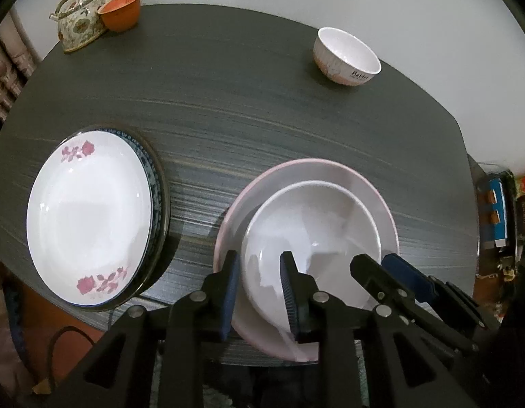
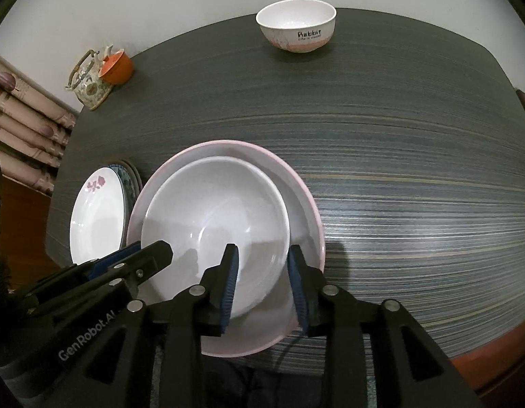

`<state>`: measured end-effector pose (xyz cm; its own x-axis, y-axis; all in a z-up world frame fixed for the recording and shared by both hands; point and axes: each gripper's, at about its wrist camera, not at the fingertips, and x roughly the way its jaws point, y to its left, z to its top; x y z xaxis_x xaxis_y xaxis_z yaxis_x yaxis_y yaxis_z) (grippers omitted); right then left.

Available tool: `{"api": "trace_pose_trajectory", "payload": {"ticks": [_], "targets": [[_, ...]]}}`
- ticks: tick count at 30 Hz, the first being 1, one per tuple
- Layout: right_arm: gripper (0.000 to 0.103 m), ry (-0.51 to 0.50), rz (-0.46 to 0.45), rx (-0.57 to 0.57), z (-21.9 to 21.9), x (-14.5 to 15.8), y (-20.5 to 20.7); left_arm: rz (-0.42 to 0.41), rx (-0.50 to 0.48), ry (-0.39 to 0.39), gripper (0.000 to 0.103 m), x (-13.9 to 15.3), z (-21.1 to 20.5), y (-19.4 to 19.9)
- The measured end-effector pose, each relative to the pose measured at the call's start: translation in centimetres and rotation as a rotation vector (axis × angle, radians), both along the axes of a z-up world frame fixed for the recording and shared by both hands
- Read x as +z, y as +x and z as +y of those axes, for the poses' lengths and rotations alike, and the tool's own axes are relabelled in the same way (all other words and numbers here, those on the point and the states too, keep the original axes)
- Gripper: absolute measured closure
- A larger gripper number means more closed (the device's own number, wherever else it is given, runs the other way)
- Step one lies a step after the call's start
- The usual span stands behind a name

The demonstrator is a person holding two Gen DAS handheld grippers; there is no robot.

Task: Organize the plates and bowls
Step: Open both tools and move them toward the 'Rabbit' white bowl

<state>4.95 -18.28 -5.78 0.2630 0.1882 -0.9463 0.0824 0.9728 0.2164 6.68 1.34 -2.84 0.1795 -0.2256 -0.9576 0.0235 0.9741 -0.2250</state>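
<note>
A white bowl (image 1: 313, 224) sits inside a larger pink-rimmed bowl (image 1: 371, 187) at the table's near edge; both show in the right wrist view (image 2: 214, 217) (image 2: 303, 197). My left gripper (image 1: 259, 272) straddles the white bowl's left rim, jaws apart. My right gripper (image 2: 262, 265) straddles its right rim, jaws apart, and shows in the left wrist view (image 1: 384, 268). A rose-patterned plate (image 1: 88, 217) lies on a blue-patterned plate (image 1: 153, 176) at left. A small "Rabbit" bowl (image 2: 296, 27) stands at the far side.
A floral teapot (image 1: 78, 17) and an orange cup (image 1: 121, 10) stand at the far left corner of the dark wood-grain table (image 1: 245, 102). A wall lies behind the table. Curtains hang at left.
</note>
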Motion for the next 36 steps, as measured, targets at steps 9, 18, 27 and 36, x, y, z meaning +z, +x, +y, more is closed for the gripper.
{"api": "trace_pose_trajectory", "payload": {"ticks": [9,18,27,36], "targets": [[0.066,0.007,-0.037,-0.007,-0.4,1.2,0.3,-0.068,-0.001,0.005,0.069,1.4,0.4,0.2],[0.060,0.044,-0.105,-0.015,-2.0,2.5,0.6,-0.091,0.016,0.041,0.067,1.1,1.0,1.0],[0.060,0.068,-0.110,-0.072,-5.4,2.5,1.9,-0.074,0.036,0.038,0.066,0.4,1.4,3.7],[0.060,0.073,-0.104,-0.122,-8.2,2.1,4.3,-0.066,0.054,0.027,0.066,-0.2,1.1,7.9]]}}
